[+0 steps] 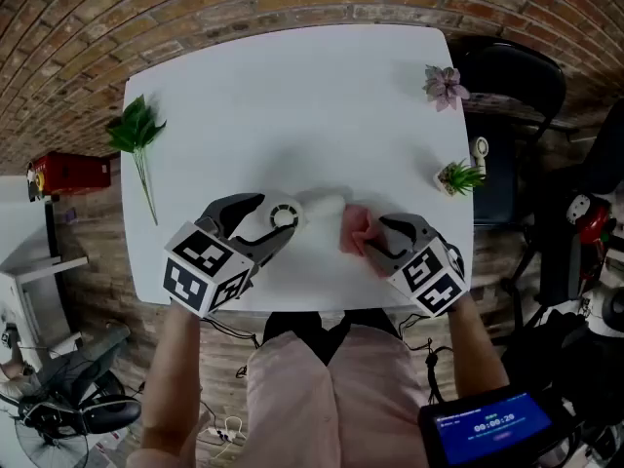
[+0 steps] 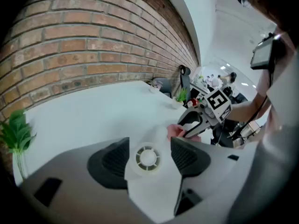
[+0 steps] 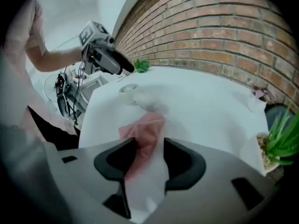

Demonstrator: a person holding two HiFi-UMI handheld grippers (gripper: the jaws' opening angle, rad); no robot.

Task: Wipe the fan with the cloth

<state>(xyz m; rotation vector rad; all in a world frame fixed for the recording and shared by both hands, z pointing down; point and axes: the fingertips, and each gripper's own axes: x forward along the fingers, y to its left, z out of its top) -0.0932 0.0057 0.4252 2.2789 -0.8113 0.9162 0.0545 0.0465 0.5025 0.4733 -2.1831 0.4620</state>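
Note:
A small white fan (image 1: 322, 206) lies on the white table (image 1: 292, 96); its round vented head points toward my left gripper (image 1: 277, 214). In the left gripper view the fan (image 2: 147, 157) shows between that gripper's (image 2: 149, 149) open jaws, and the pads stand off it. The right gripper view shows the fan (image 3: 140, 96) resting on the tabletop with the left gripper (image 3: 130, 69) just above it. A crumpled pink cloth (image 1: 353, 227) lies right of the fan. My right gripper (image 1: 375, 237) is open around it; the cloth (image 3: 147, 129) runs loosely between the pads.
A green leafy sprig (image 1: 136, 130) lies at the table's left edge. At the right stand a pink flower (image 1: 446, 86) and a small potted plant (image 1: 458, 176). A black chair (image 1: 512, 76) stands beyond the right edge. The near table edge is just under both grippers.

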